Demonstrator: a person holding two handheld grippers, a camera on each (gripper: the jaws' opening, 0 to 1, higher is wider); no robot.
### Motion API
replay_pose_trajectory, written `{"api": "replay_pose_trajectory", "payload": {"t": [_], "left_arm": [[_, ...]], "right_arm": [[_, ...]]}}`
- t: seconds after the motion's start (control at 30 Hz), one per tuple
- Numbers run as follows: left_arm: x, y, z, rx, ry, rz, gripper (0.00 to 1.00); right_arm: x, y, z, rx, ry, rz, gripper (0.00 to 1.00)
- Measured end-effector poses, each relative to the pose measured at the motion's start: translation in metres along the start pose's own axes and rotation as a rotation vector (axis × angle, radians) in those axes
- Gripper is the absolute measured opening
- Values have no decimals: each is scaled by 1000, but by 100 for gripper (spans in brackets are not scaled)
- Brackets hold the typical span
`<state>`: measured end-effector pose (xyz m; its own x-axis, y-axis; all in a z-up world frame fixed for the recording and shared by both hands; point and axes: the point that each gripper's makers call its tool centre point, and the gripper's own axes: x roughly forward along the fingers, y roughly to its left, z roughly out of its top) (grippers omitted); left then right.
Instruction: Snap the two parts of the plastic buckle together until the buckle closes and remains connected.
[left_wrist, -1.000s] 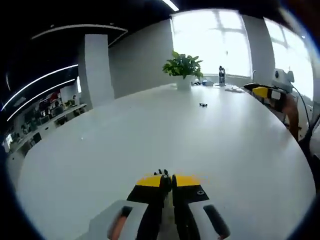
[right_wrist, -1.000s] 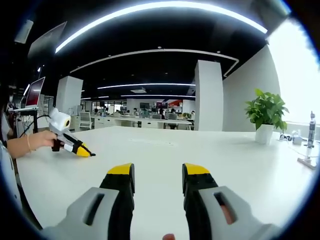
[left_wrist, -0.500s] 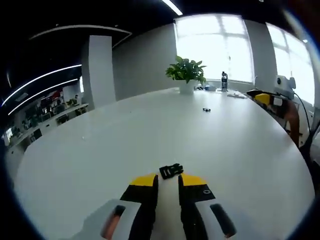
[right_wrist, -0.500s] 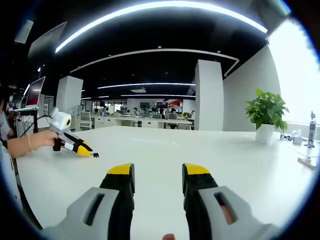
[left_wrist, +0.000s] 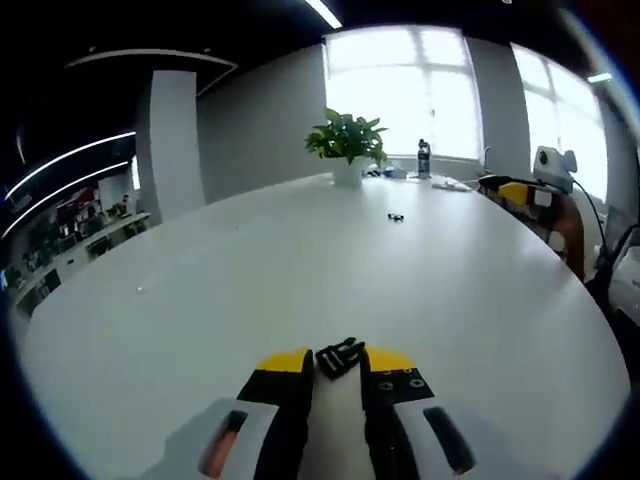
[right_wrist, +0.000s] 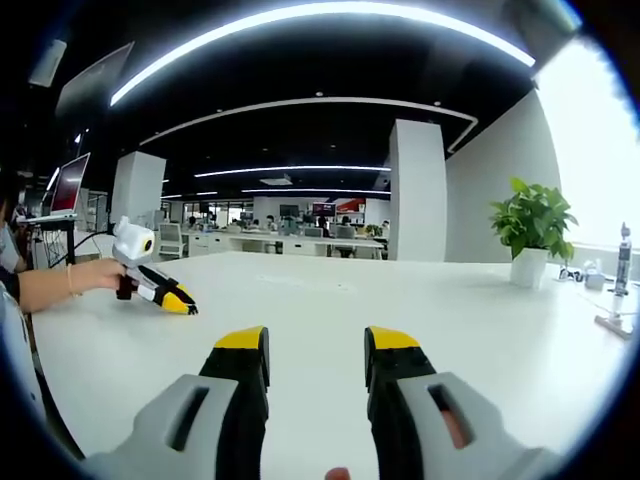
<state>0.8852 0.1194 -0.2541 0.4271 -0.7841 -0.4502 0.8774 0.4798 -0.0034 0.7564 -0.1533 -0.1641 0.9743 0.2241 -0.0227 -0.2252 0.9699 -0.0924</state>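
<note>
White and broad, the worktop (left_wrist: 250, 270) runs through an open office toward bright windows, with a potted plant (left_wrist: 345, 143) and a bottle (left_wrist: 424, 158) at its far edge.

Seen from the left gripper view, the left claw (left_wrist: 337, 362) hovers low over the worktop with its jaws parted by a narrow gap and holding nothing. 1 black buckle part (left_wrist: 340, 356) lies on the worktop right at the yellow jaw tips, partly between them. That placement suits a pinch: the jaws sit on either side of the piece, so closing would probably trap it.

A second small black piece (left_wrist: 396, 217) lies far beyond the buckle part, toward the potted plant. It may be the mating half, but it is too small to tell.

In the right gripper view, the right claw (right_wrist: 313, 355) is parted wide and empty above bare worktop, well apart from the buckle part. The left claw shows there too, held in the person's hand (right_wrist: 92, 277) and angled down at the surface.

Judged from this, the task is at its start: nothing is gripped and the 2 halves are not joined. The risk is the small, light piece skidding away as the jaws close.
</note>
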Motion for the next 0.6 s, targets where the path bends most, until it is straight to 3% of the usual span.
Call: {"api": "replay_pose_trajectory", "payload": {"t": [0.33, 0.6], "left_arm": [[3, -2, 1, -42, -9, -50, 18], [1, -2, -2, -43, -9, -22, 14]], "right_arm": [[2, -1, -1, 4, 3, -2, 39], [2, -1, 0, 1, 1, -5, 39]]}}
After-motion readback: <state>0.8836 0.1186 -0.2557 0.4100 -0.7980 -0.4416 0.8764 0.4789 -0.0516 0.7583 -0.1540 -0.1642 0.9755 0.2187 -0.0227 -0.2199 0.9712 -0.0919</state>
